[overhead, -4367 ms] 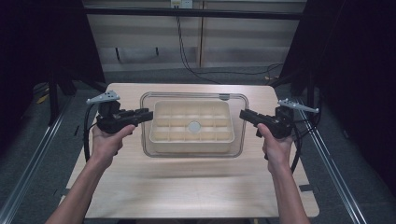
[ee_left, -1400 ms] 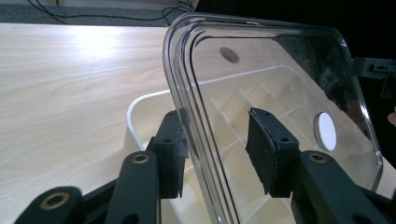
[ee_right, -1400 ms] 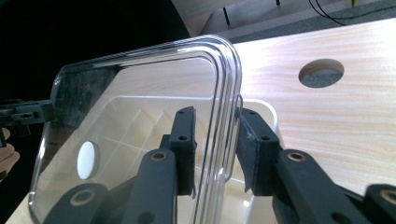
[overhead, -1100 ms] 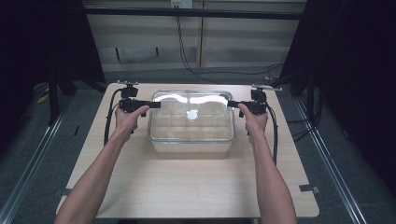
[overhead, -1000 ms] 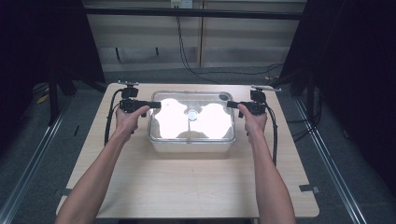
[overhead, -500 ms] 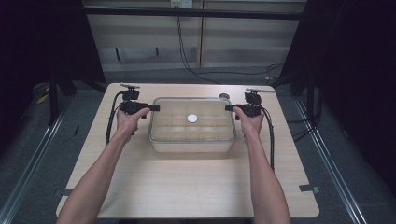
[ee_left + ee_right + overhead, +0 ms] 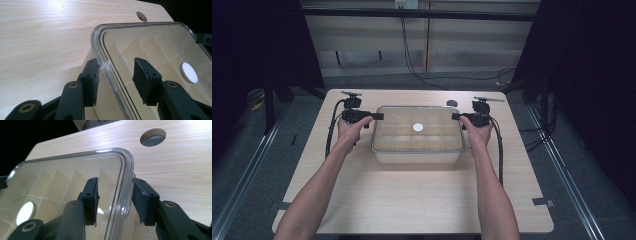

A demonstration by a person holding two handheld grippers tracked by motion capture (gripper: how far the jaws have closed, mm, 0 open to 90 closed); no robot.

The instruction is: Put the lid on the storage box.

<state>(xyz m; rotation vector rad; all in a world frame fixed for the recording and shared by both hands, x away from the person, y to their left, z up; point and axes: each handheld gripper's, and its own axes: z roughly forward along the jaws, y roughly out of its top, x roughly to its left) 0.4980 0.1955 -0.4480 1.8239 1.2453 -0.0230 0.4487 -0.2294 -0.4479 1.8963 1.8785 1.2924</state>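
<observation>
The clear, rectangular plastic lid (image 7: 417, 129) with a white round disc (image 7: 418, 128) at its middle lies flat on the cream, compartmented plastic box (image 7: 417, 152), which stands between the 2 tongs on the pale wooden table (image 7: 412, 200). Its long axis runs straight from the left gripper (image 7: 379, 116) to the right gripper (image 7: 455, 116); its flat face points up.

In the left gripper view, the left gripper (image 7: 115, 80) straddles the lid's raised rim at 1 short edge: 1 pad sits outside the rim by the box wall, the other over the lid's top, and a gap shows at both, so it is released. In the right gripper view, the right gripper (image 7: 115, 200) straddles the opposite short edge the same way, with room on either side of the rim; its jaws have just been opening, with the rim between them, unpressed.

Beyond each gripper's outer side, bare table runs to the table edge. Nearer the person than the tongs lies a wide open stretch of wood. Past the right gripper, a round cable hole (image 7: 452, 103) sits near the far edge.
</observation>
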